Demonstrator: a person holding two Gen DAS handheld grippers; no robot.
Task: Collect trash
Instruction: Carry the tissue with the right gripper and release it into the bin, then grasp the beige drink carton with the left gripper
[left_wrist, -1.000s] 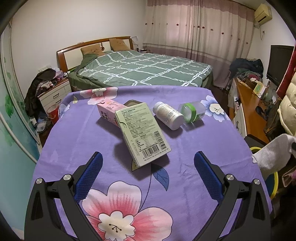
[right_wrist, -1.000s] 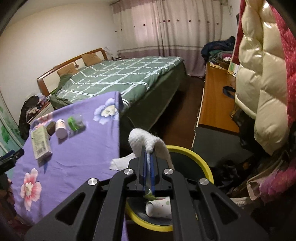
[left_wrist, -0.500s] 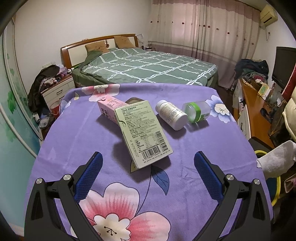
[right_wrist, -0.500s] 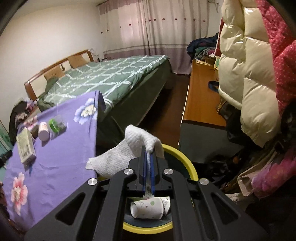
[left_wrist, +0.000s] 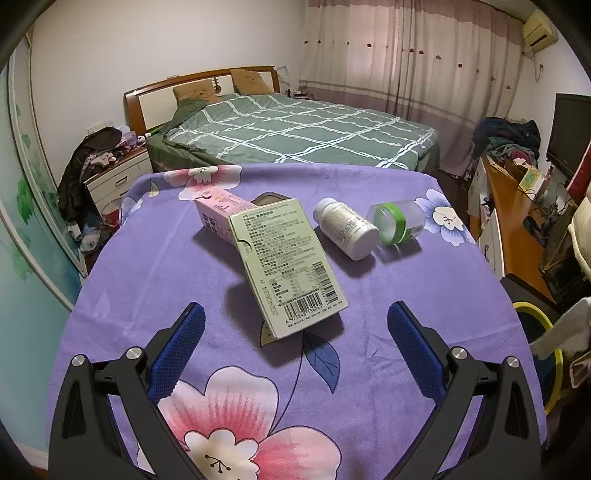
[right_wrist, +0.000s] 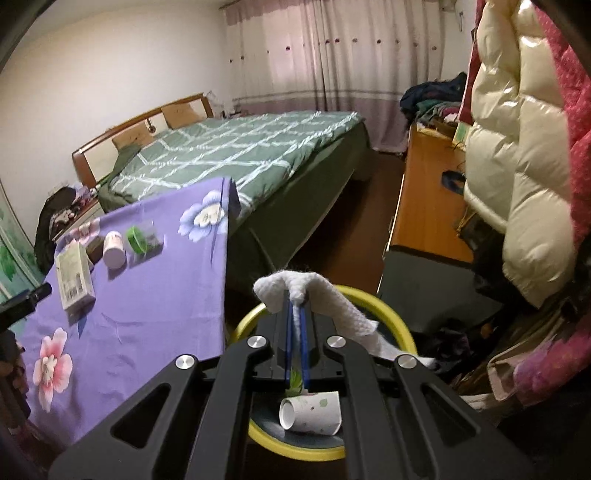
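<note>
Writing: the green box (left_wrist: 286, 267) shows a barcode and the printed date 20240624 A; the other text on it is too small to read.
Pink box (left_wrist: 218, 214): lies partly under the green box, print not readable.
White bottle (left_wrist: 345, 232): lies on its side beside a clear jar (left_wrist: 397, 221) with a green band, on the purple floral cloth (left_wrist: 184, 280).
Left gripper (left_wrist: 295, 345): jaws wide apart above the cloth, tilted down, grasping nothing.
Right gripper (right_wrist: 295, 314): tilted down, clenched on a white tissue (right_wrist: 325, 299) above the yellow-rimmed bin (right_wrist: 391, 314).
Bin content: a paper cup (right_wrist: 310, 411) lies inside.
</note>
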